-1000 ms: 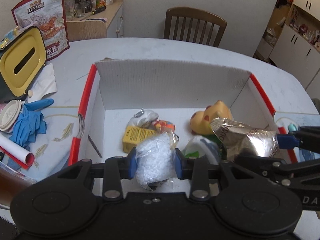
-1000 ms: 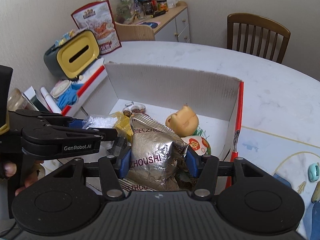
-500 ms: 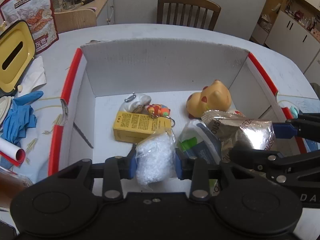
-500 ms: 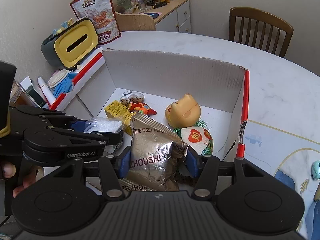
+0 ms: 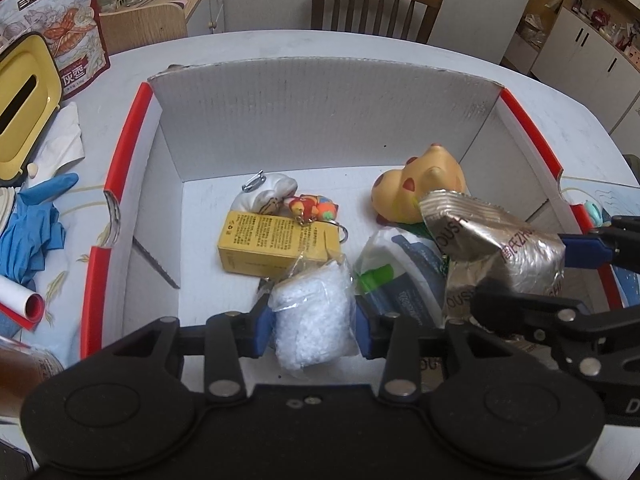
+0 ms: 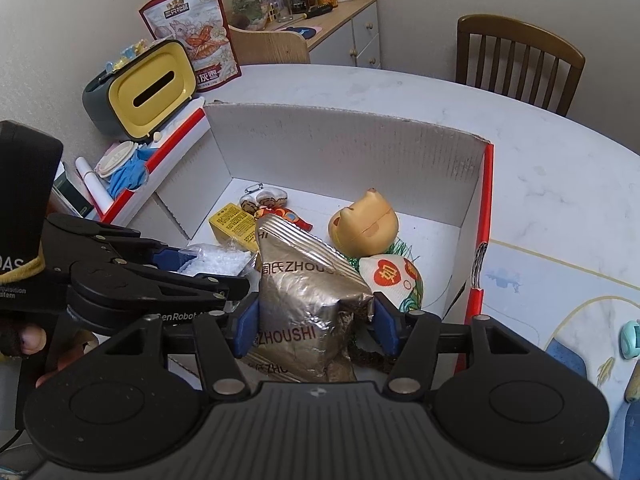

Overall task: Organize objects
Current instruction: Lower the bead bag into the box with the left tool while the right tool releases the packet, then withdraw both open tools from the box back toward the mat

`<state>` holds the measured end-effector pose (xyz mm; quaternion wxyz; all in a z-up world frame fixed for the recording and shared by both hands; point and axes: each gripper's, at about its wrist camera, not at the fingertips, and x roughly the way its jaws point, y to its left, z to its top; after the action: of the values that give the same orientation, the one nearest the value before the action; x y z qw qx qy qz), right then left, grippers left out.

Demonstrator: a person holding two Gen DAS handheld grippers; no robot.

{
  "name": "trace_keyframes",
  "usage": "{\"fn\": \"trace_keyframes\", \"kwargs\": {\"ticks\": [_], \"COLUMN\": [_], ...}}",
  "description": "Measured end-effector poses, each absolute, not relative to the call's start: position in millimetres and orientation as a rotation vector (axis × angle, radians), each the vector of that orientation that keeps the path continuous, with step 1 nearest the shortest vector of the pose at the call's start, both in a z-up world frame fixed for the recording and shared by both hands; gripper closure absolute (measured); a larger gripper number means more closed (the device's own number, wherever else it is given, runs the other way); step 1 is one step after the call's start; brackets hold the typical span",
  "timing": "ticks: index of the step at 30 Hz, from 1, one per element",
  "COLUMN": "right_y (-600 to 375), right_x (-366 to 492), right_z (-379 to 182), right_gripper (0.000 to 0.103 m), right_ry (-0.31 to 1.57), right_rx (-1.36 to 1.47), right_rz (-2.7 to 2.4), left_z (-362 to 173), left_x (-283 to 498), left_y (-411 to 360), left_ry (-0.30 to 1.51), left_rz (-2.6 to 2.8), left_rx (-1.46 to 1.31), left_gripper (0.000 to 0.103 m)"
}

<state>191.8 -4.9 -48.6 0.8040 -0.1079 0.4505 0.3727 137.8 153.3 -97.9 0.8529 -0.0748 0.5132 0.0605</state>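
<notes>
1. Left gripper [image 5: 314,316]: clamped on a clear bag of white granules [image 5: 312,320], blue pads pressed into both sides, held low over the near part of the white box [image 5: 320,108].
2. Right gripper [image 6: 316,322]: closed around a silver foil packet [image 6: 308,292] printed "ZHOUSHI", held above the near right of the box, over the other items there.
3. Handling of the granule bag, as a judgement: light, soft, shape shifting under squeeze; thin film likely slippery and easy to puncture. Best taken at the thick middle, as now, not at the loose crimped top.
4. Handling of the foil packet, as a judgement: light, crinkly, fairly stiff along the ribbed seal but crushable in the body. Mid-body grip suits it; hard squeezing risks bursting the seal.
5. Looks: granule bag lumpy, translucent, bulging below the pads. Foil packet creased, dull silver, dark lettering, ribbed top edge pointing away from the right gripper.
6. Already lying in the box: yellow carton [image 5: 272,246], small keychain figures [image 5: 288,204], yellow piggy toy [image 5: 420,188], white pouch with a green cap [image 5: 396,276].
7. Box standing on a pale surface [image 6: 540,168], red-edged flaps folded outward; tissue holder [image 6: 148,88] well apart to the left.
</notes>
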Motion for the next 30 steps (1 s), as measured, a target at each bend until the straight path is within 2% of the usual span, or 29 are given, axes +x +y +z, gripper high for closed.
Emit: {"fn": "trace_keyframes", "kwargs": {"ticks": [8,14,25,30], "right_y": [-11,-18,-37,-50], "right_x": [192,192,188,187], "right_z": [-40,-30,-17,-8], "right_gripper": [0.042,0.041,0.038,0.036], "right_ry": [0.947,0.925,0.897,0.877], "right_rx": [-0.209,-0.183,-0.141,-0.118], "right_rz": [0.795,0.802,0.812,0.819], "left_z": [-93,-83,-66,-56], "left_x": [136,132,124,120], "left_y": [153,149,139,130], "left_ry": [1.072,1.047,1.0,0.967], "left_rz": [0.145,0.151,0.165,0.171], "left_rx": [-0.171,-0.179,-0.182,-0.17], "left_gripper": [0.049,0.043,0.039,0.033]}}
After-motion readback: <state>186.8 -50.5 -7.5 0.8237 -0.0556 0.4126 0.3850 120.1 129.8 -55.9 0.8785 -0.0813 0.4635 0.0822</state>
